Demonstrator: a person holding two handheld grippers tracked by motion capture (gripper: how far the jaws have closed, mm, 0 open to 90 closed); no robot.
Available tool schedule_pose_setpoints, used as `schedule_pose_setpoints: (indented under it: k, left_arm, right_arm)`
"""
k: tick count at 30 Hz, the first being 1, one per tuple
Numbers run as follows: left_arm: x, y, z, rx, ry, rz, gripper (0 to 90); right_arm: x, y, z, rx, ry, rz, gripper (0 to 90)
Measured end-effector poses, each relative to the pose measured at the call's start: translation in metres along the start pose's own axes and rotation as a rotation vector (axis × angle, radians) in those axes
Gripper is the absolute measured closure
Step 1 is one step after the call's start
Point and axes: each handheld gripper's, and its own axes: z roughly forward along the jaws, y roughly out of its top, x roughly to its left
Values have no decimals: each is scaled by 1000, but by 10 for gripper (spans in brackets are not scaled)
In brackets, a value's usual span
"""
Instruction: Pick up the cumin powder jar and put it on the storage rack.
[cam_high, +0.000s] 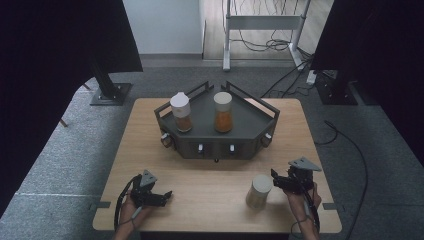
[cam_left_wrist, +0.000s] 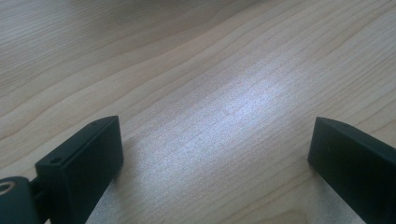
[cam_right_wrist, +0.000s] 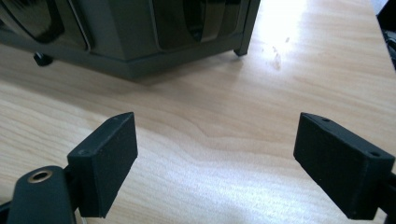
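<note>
Two grippers low over the wooden table (cam_high: 210, 195), one at each near corner; left gripper (cam_high: 167, 194) at the near left, held in a hand (cam_high: 131, 207) coming in from the bottom edge, jaws spread wide and pointing toward the middle of the table, nothing between them; same jaws in the left gripper view (cam_left_wrist: 217, 149) standing well apart over bare wood grain, gripping nothing; right gripper (cam_high: 274, 178) at the near right, grey three-cornered plate on top, jaws likewise parted and empty, aimed leftward; pale cylindrical jar (cam_high: 259, 191) upright on the table just beside that right gripper, near its jaw tips, whether touching or not impossible to tell from the high view; right gripper view (cam_right_wrist: 215, 158) with both black jaws wide apart over the tabletop, facing the dark front of the rack (cam_right_wrist: 140, 37); dark grey angular rack (cam_high: 217, 137) at the middle of the table's far half, small knobs along its front, low rails round its top; on it two more jars, upright and apart; left one (cam_high: 181, 112) with a white cap and amber contents, right one (cam_high: 223, 112) with a pale cap and orange contents.
</note>
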Motion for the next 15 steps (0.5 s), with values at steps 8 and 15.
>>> schedule_pose_setpoints:
  k: [8, 15]
  left_arm:
    - [0, 0, 0, 0, 0, 0, 30]
    - [-1, 0, 0, 0, 2, -2, 30]
  right_arm:
    - [2, -9, 8, 37, -5, -3, 130]
    - [3, -14, 14, 61, -10, -9, 128]
